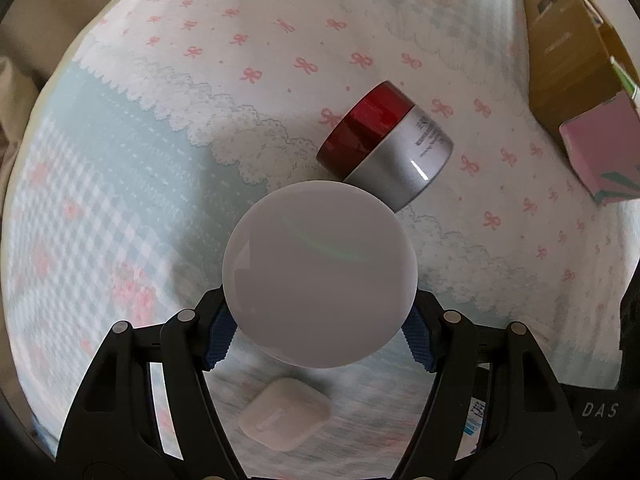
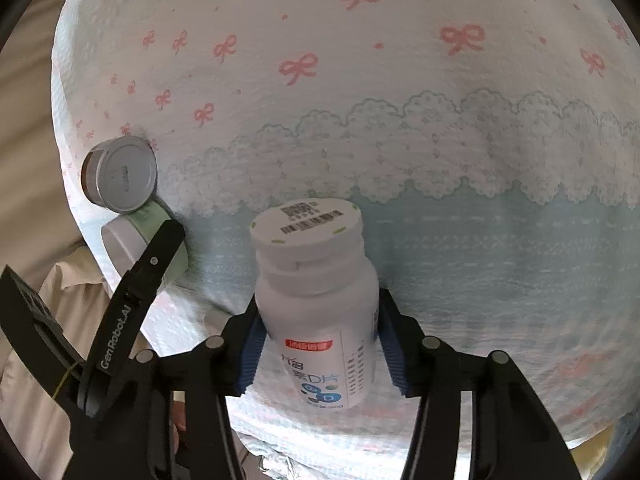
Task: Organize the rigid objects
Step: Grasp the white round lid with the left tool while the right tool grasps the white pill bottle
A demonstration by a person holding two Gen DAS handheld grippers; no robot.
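My left gripper (image 1: 320, 332) is shut on a white round jar (image 1: 319, 274), whose flat lid faces the camera, held above the bow-patterned cloth (image 1: 240, 40). Beyond it a red-and-silver jar (image 1: 384, 142) lies on its side. A small white square case (image 1: 285, 414) lies below the gripper. My right gripper (image 2: 318, 350) is shut on a white pill bottle (image 2: 316, 300) with a barcode on its cap, held above the cloth (image 2: 400, 100). At the left of the right wrist view the left gripper's arm (image 2: 132, 300) crosses the green-and-white jar (image 2: 132, 240), with the silver jar (image 2: 120, 180) behind it.
A brown cardboard box (image 1: 568, 52) and a pink box (image 1: 600, 148) stand at the right edge of the cloth. A beige surface (image 2: 32, 140) lies past the cloth's left edge. A dark bag with letters (image 1: 600, 412) sits at the lower right.
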